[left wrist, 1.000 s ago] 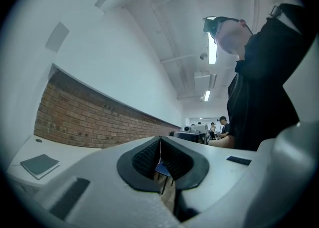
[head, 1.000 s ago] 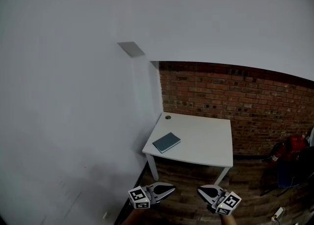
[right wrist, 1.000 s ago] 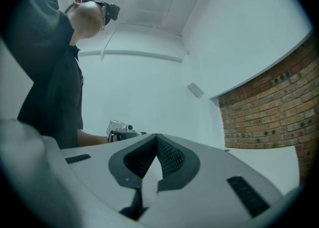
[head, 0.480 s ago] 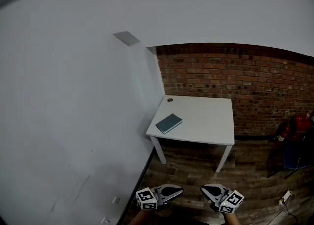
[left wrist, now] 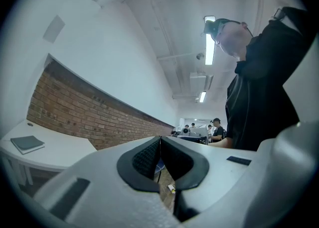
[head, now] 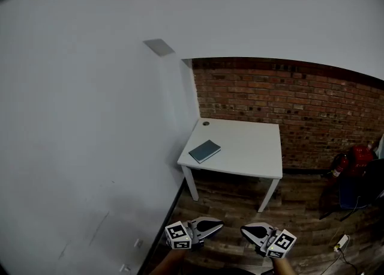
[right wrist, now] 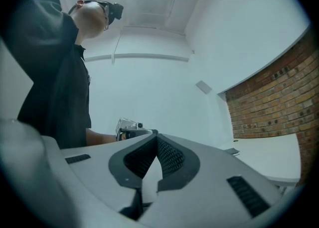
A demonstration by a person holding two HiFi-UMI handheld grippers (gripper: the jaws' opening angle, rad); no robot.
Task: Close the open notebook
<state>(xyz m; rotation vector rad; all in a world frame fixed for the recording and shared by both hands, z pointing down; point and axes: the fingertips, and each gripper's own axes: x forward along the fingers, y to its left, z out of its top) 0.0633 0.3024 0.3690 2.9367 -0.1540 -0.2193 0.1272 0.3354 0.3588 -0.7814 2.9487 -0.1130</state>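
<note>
A dark teal notebook [head: 204,151] lies shut on the left part of a white table [head: 252,154] that stands in the corner. It also shows small at the far left of the left gripper view, as the notebook [left wrist: 27,144]. My left gripper [head: 219,227] and right gripper [head: 243,230] hang low in the head view, over the wooden floor and well short of the table. Their tips point toward each other. Both are shut with nothing between the jaws, as the left gripper [left wrist: 159,140] and right gripper [right wrist: 156,136] show in their own views.
A brick wall [head: 288,93] runs behind the table and a white wall [head: 90,148] along its left side. A red fire extinguisher [head: 354,163] and dark gear [head: 360,199] stand at the right. A power strip [head: 341,242] lies on the floor.
The table and notebook now sit a little higher and smaller in the head view. Both grippers have shifted slightly right, still shut and low in the frame.
</note>
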